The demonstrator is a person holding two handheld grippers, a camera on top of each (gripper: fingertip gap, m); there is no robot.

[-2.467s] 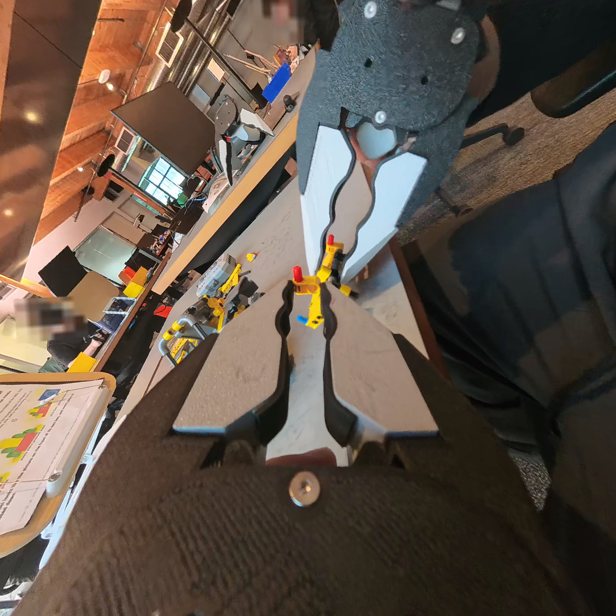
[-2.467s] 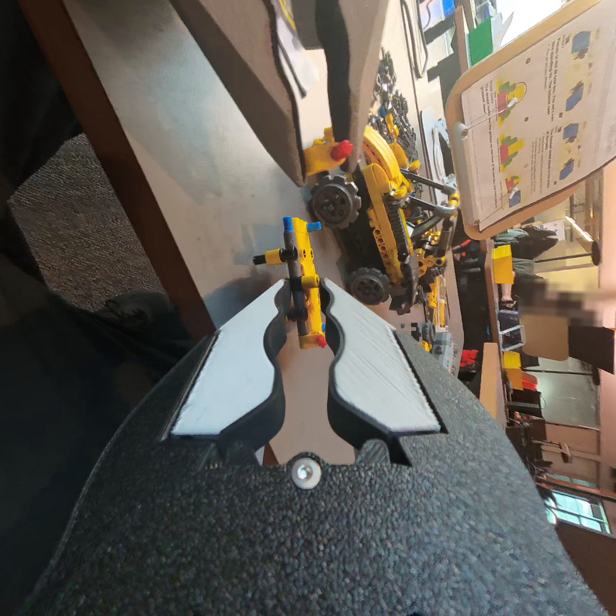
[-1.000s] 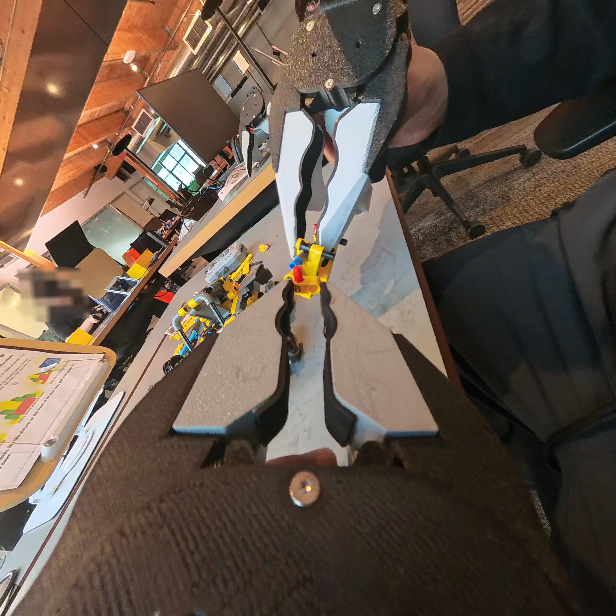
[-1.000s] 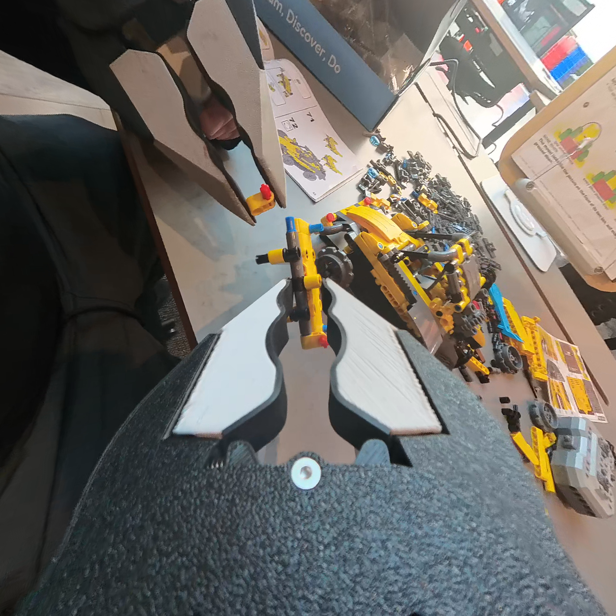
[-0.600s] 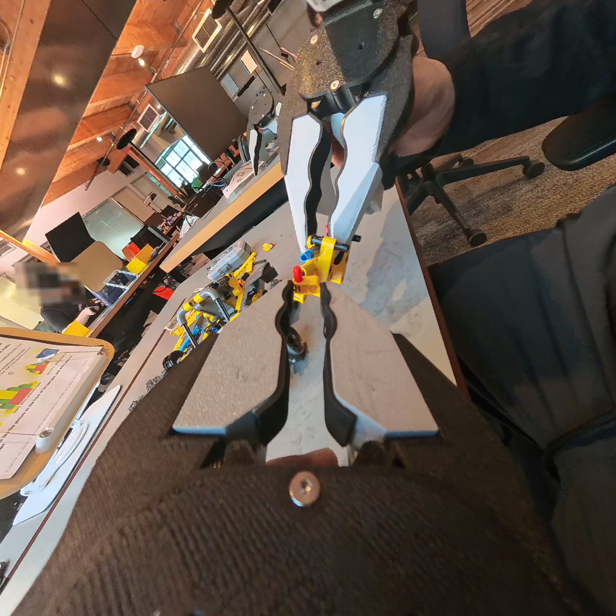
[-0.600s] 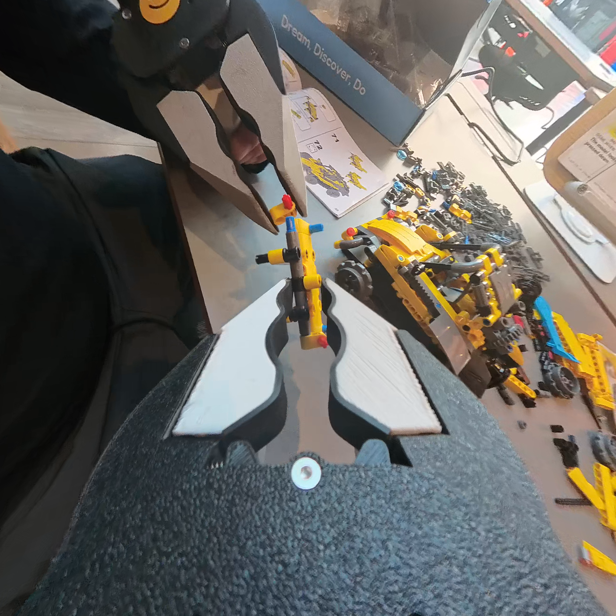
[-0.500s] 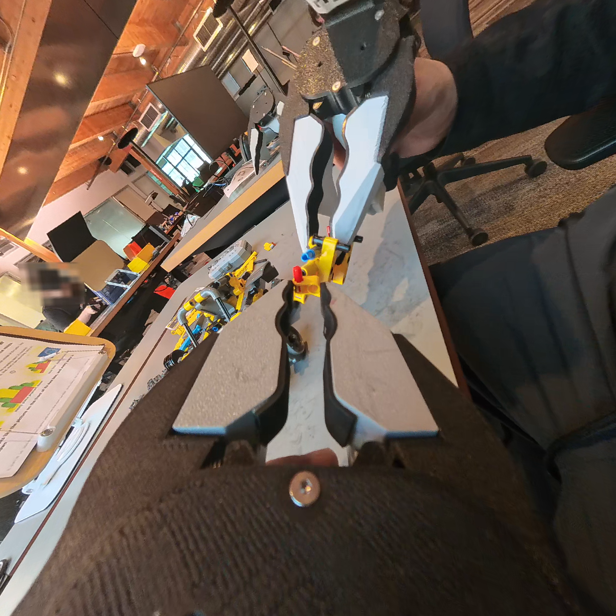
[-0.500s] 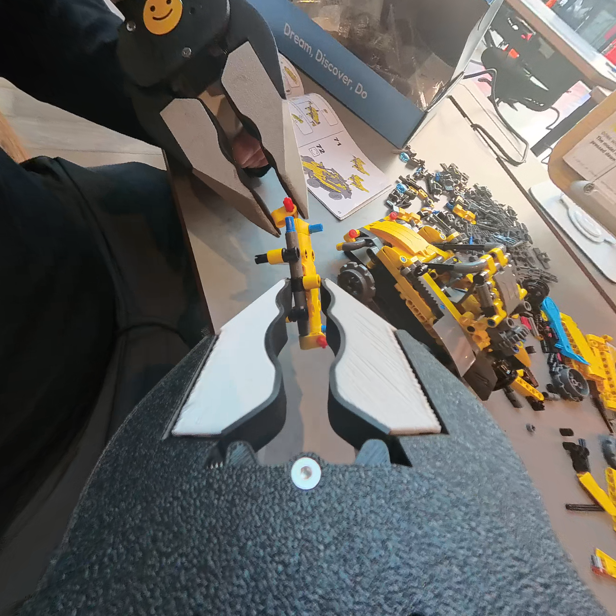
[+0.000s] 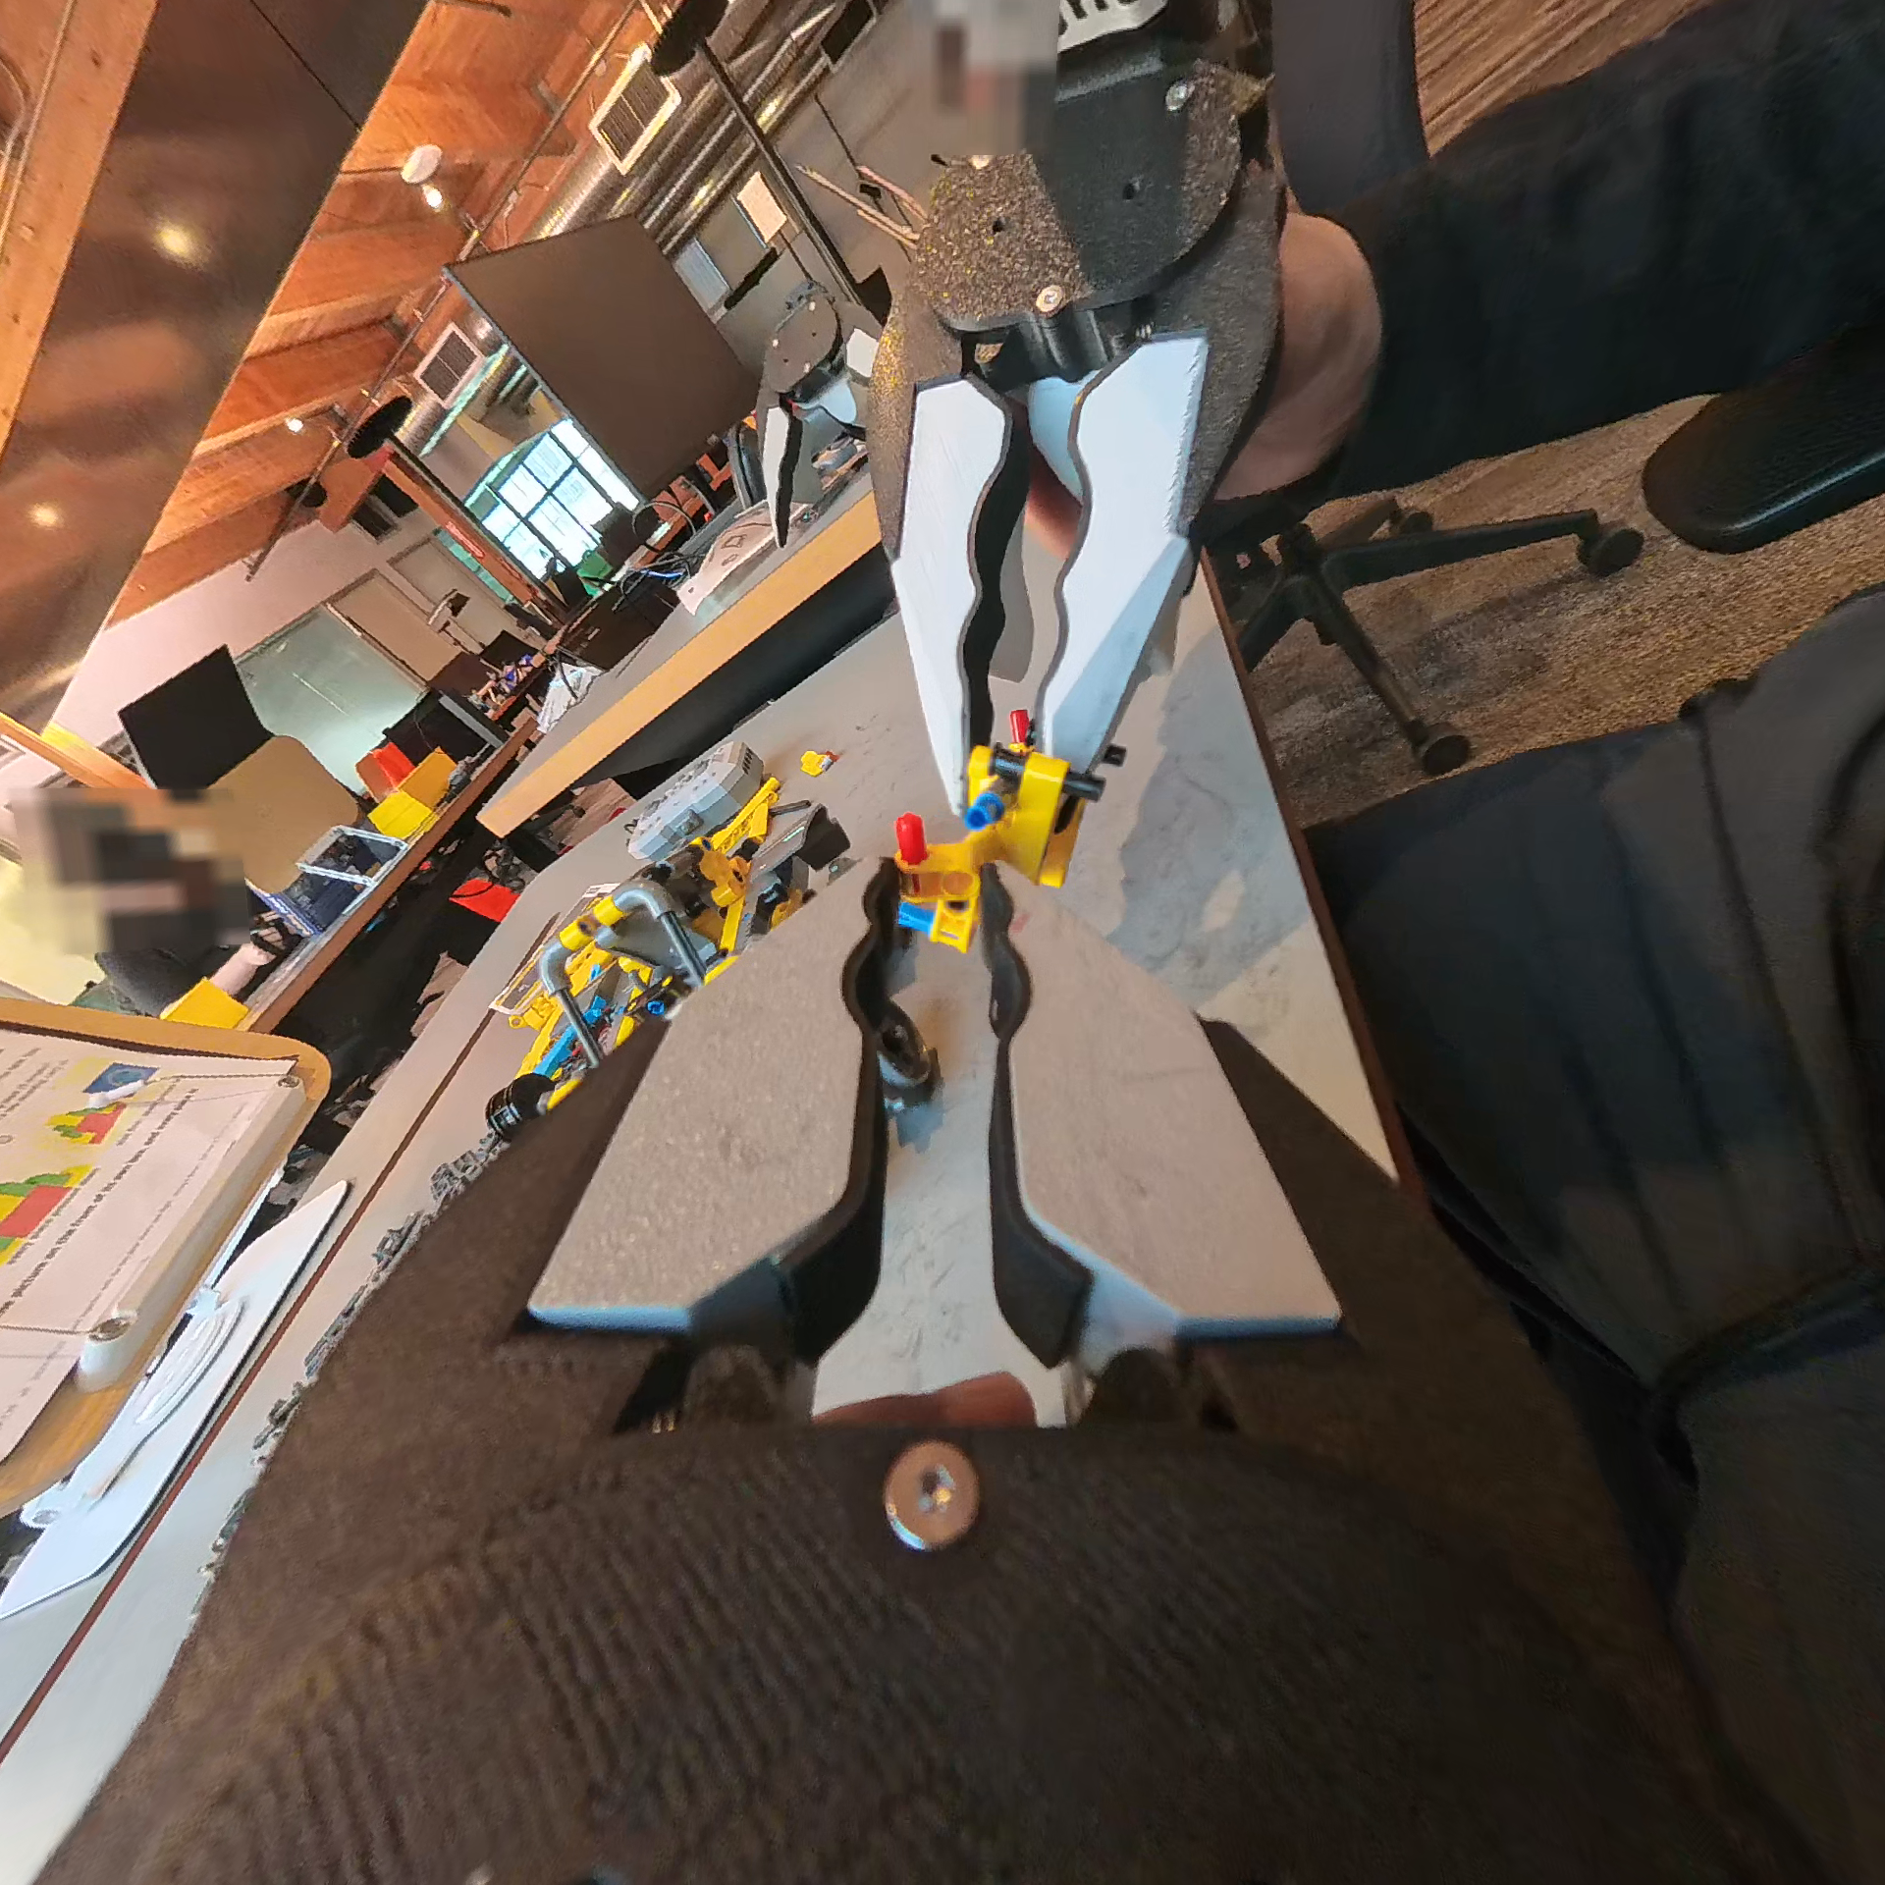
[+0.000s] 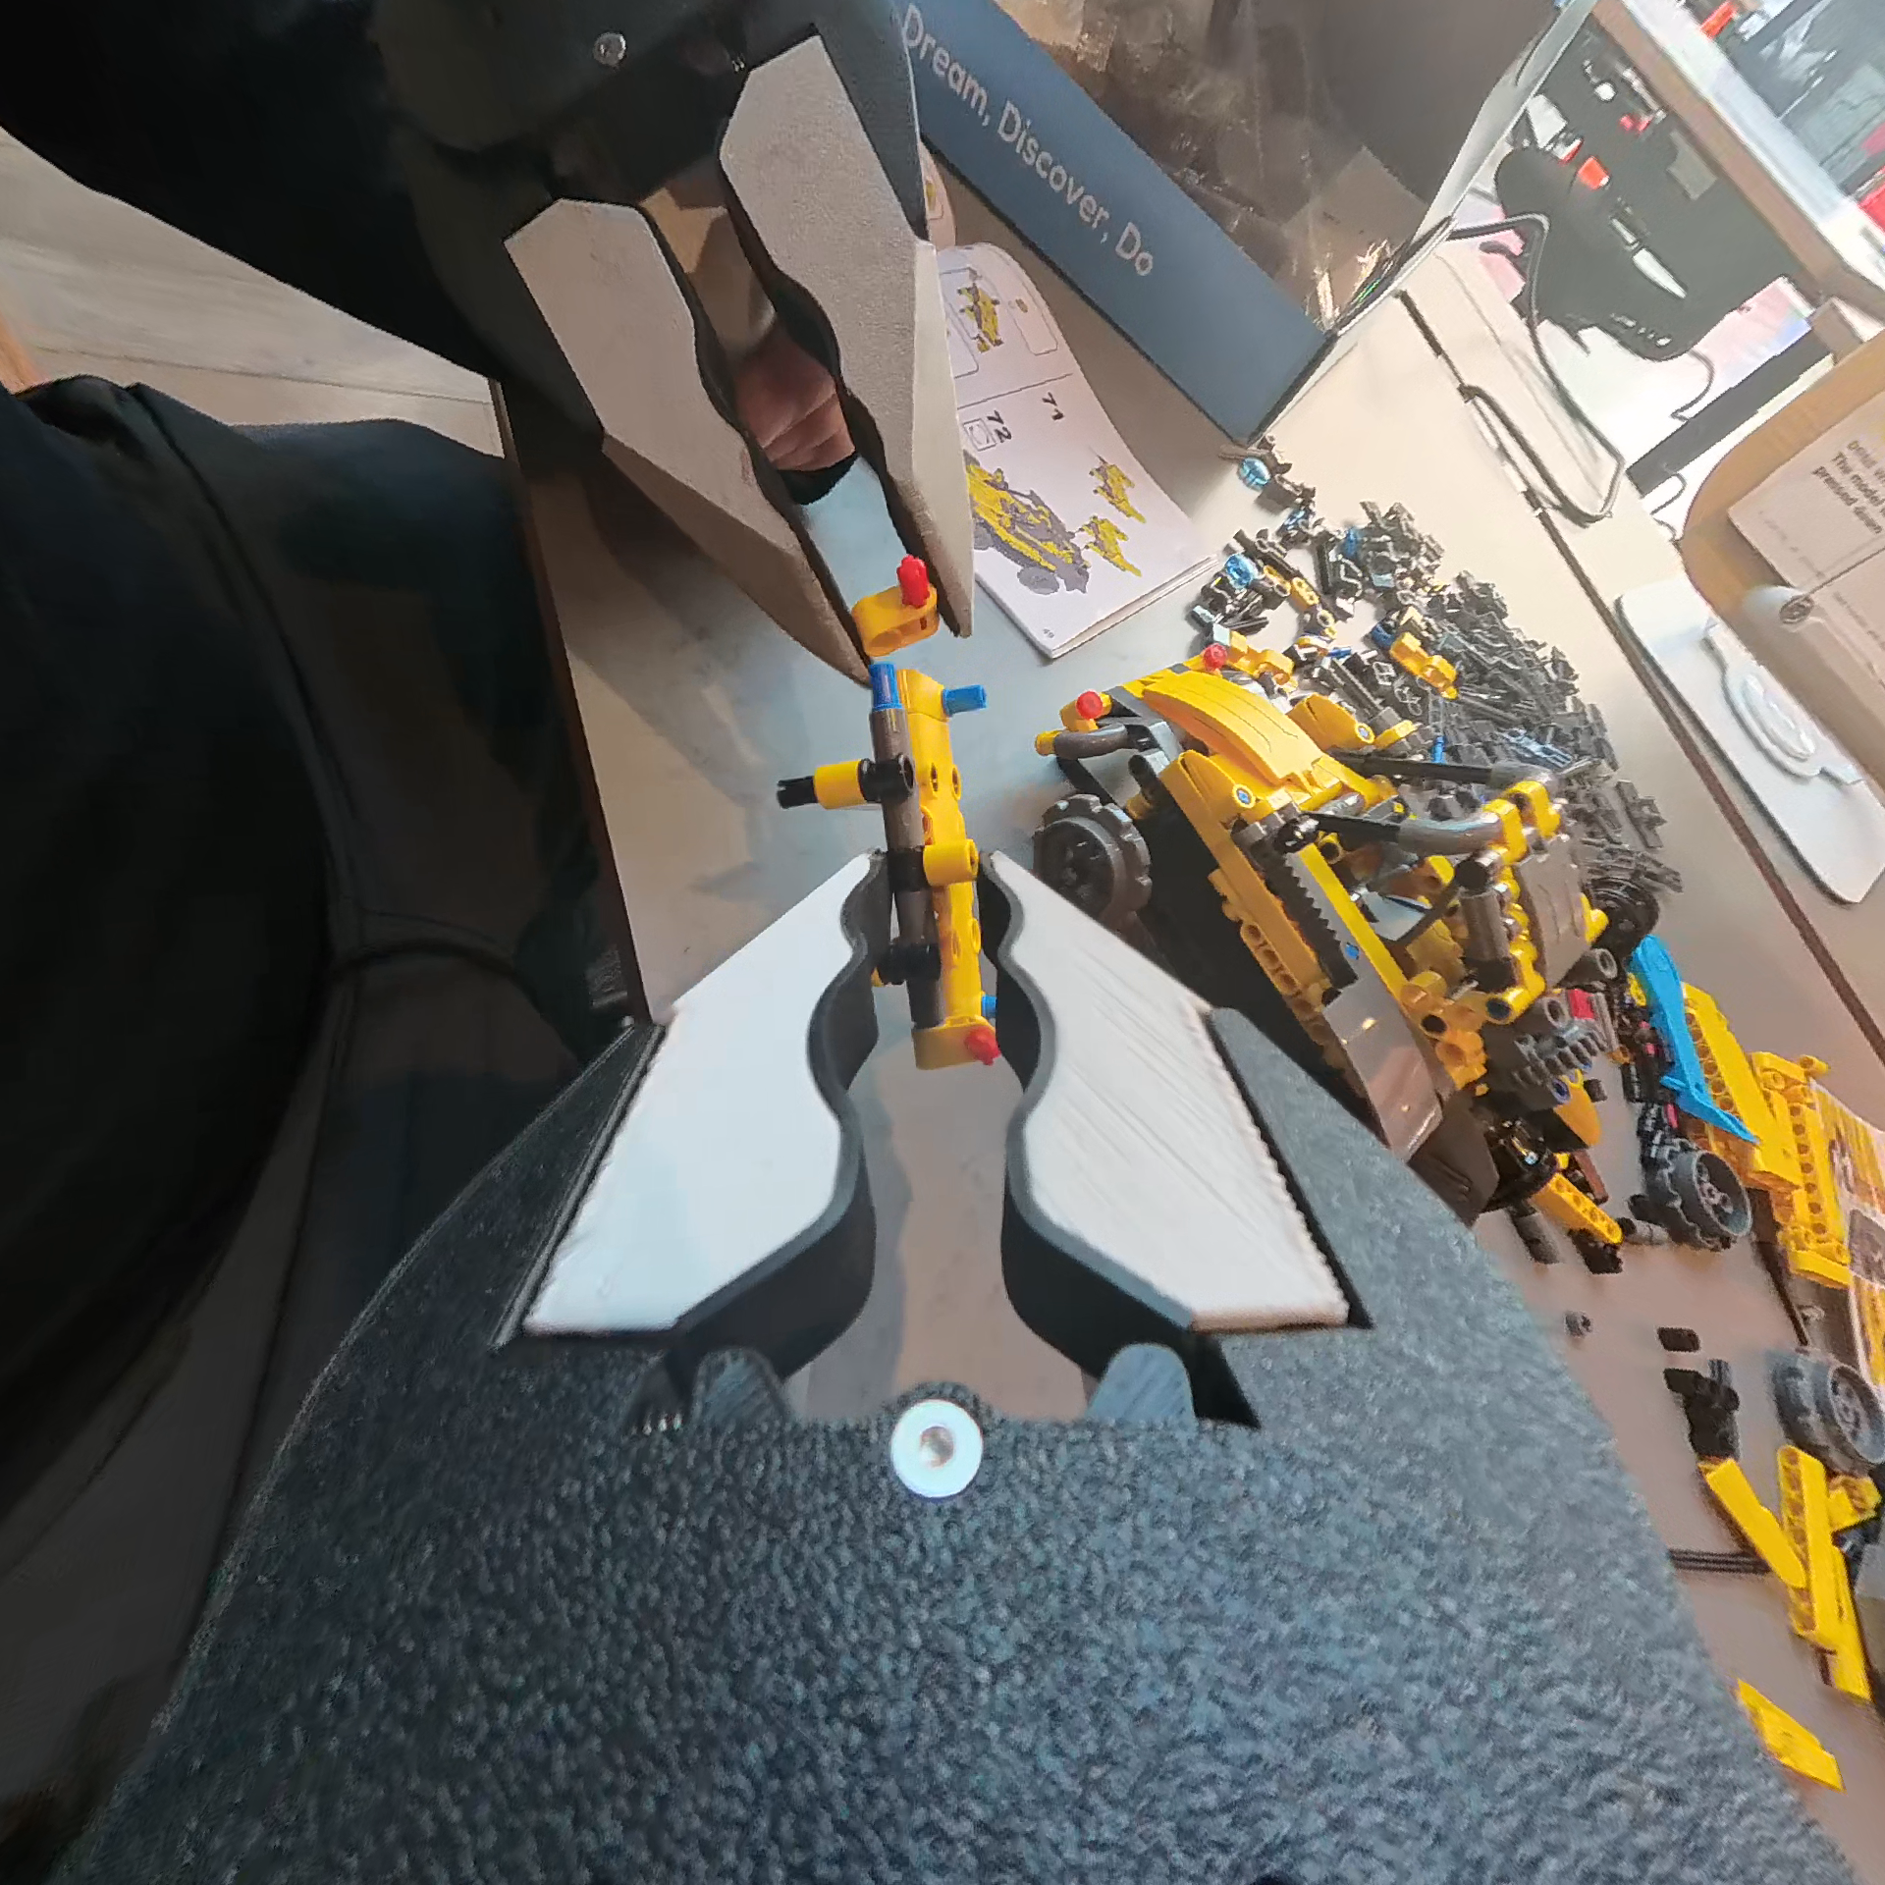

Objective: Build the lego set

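Above one table [image 10: 714, 714], two tongs [image 9: 933, 898] [image 10: 928, 877] each pinch one yellow piece [image 9: 944, 887] [image 10: 933, 867]

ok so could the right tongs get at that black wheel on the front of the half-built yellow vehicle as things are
Probably not as they stand: the right tongs are shut on the long yellow beam assembly, though the black wheel lies uncovered close beside them on the table.

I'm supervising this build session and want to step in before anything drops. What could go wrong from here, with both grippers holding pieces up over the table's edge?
The left gripper pinches the small yellow connector only at its fingers' very tips; it could twist free.

The right gripper grips the yellow beam assembly low, so pushing on its far end may lever it loose.

Both hang near the table edge; a dropped piece may land on the floor.
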